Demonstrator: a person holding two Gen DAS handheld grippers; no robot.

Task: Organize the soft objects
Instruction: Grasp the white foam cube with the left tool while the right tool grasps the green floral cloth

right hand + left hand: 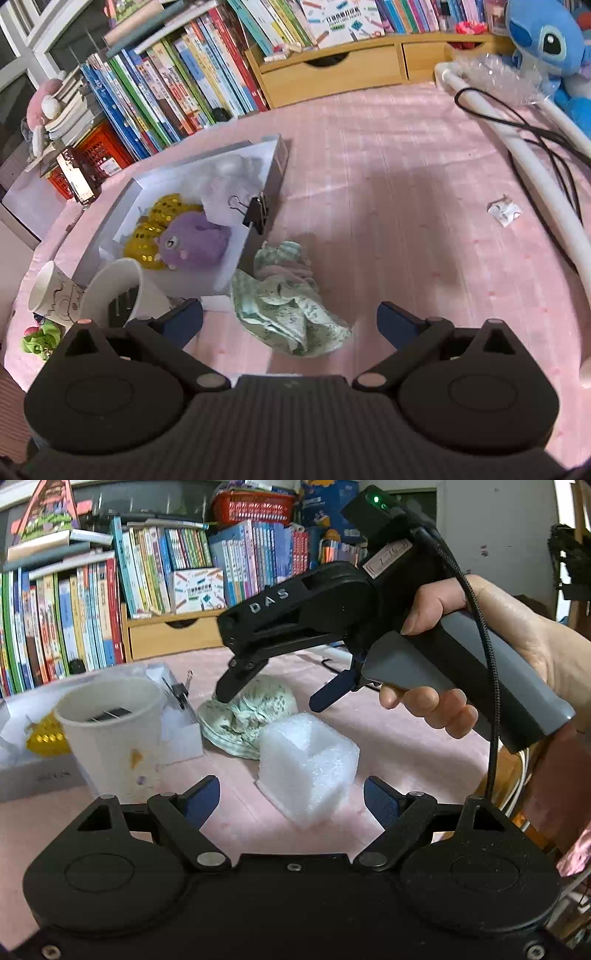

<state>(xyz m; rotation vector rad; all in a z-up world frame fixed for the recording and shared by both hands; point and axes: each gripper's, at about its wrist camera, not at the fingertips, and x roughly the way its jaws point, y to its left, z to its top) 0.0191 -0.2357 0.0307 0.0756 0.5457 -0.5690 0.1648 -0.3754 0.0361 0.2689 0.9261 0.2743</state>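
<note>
- Crumpled green cloth (291,314) lies near the grey box (275,168); right gripper (290,325) hovers over it, jaws spread, empty.
- Left gripper (291,797), also spread, faces the white foam block (308,768); next, I'd judge, each closes and lifts.

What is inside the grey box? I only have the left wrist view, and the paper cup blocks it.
Observer: A purple plush toy lies in the grey box, seen from the right wrist view.
Operator: Anything else in there with it?
Observer: A yellow sequinned item sits beside the plush, partly under it, on white paper.
Operator: Is the green cloth in the box too?
Observer: No. The green cloth lies on the pink table just outside the box wall, ahead of the open right gripper.
Operator: Anything at the table's far corner?
Observer: A blue plush toy sits there.
</note>
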